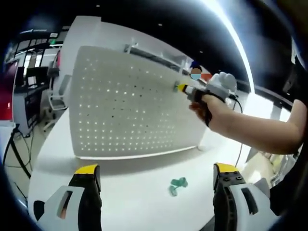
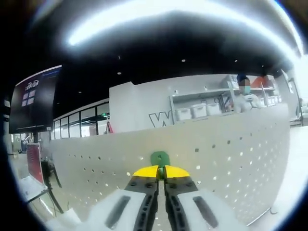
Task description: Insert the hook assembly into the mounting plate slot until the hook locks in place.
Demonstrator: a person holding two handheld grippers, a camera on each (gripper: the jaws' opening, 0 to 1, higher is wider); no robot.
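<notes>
Here the right tongs (image 2: 161, 172) are pinched tight on a small green hook (image 2: 160, 158), its tip at or perhaps just touching the white perforated mounting plate (image 1: 130, 103). The left tongs (image 1: 156, 174) gape wide and hold nothing, above the white tabletop (image 1: 130, 197). Between their yellow tips, toward 5 o'clock, lie spare green hooks (image 1: 177, 186), near the upright plate's foot.

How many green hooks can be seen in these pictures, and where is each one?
2. One green hook is held between the right claw tips, at the white pegboard. The other hook lies loose on the white table, in front of the open left claw. Others may be hidden.
</notes>
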